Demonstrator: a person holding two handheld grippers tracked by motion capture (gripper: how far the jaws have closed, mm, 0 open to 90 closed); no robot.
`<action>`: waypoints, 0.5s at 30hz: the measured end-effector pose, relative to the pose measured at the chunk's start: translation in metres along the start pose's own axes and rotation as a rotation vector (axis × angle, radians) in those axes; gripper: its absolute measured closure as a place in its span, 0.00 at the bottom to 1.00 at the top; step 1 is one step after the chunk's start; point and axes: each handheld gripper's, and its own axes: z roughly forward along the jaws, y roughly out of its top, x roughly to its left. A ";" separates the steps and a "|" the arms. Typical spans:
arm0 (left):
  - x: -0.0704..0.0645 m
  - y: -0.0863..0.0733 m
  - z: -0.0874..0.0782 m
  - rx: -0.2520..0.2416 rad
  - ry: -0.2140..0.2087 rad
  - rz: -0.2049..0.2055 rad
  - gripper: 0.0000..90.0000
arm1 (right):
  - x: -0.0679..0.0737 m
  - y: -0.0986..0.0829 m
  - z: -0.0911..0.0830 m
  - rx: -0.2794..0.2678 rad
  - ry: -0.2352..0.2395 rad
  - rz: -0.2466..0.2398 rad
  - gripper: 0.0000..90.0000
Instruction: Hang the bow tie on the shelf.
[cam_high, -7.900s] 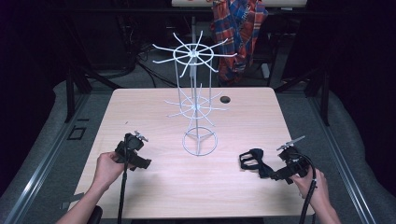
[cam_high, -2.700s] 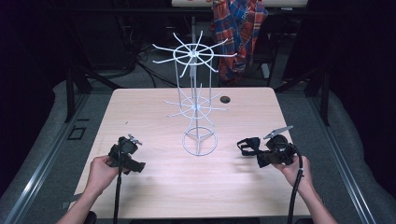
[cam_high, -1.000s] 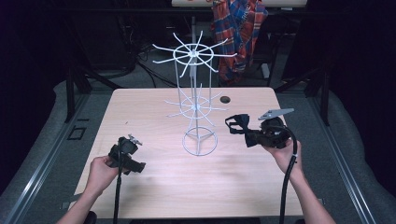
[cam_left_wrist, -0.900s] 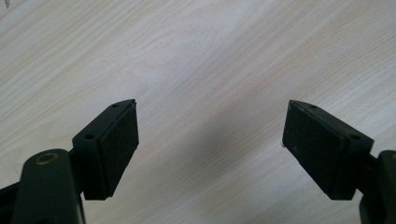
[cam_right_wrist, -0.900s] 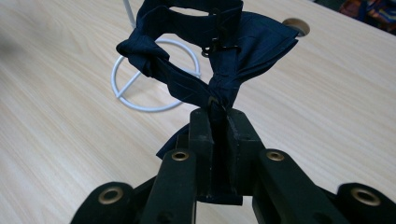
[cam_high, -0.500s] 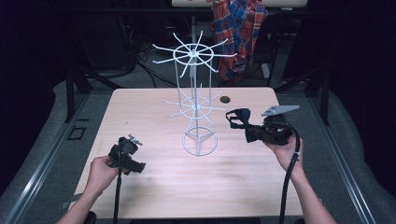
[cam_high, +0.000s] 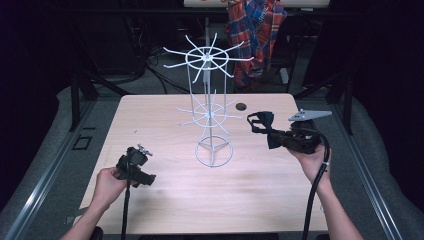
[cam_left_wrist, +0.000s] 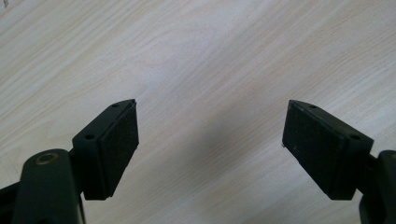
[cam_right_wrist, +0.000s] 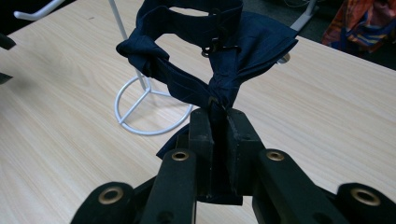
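A white wire display rack (cam_high: 209, 107) with spoke-like hooks stands at the middle of the wooden table; its ring base (cam_right_wrist: 152, 109) lies ahead in the right gripper view. My right gripper (cam_high: 272, 136) is shut on a dark navy bow tie (cam_high: 261, 121), held above the table to the right of the rack's lower hooks. The bow tie's knot sits between the jaws, its loop and strap (cam_right_wrist: 205, 28) fanning out beyond them. My left gripper (cam_high: 142, 175) stays low at the table's near left, open, with bare wood between its pads (cam_left_wrist: 119, 140).
A small dark round hole (cam_high: 241, 106) sits in the tabletop behind the rack. A plaid shirt (cam_high: 255, 30) hangs beyond the far edge. Dark floor and metal frames surround the table (cam_high: 165, 120).
My right gripper has carried the bow tie from the near right up and leftward, close to the rack's lower hooks. The left gripper has stayed in place.
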 end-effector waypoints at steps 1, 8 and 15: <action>0.000 0.000 0.000 0.001 -0.001 0.000 0.21 | 0.000 0.001 -0.002 -0.007 -0.005 -0.002 0.91; -0.001 0.000 0.000 -0.003 0.002 0.002 0.21 | 0.002 0.009 -0.007 -0.031 -0.002 0.006 0.91; 0.000 0.000 0.000 0.000 -0.005 0.000 0.21 | 0.008 0.015 -0.001 -0.028 0.015 -0.009 0.91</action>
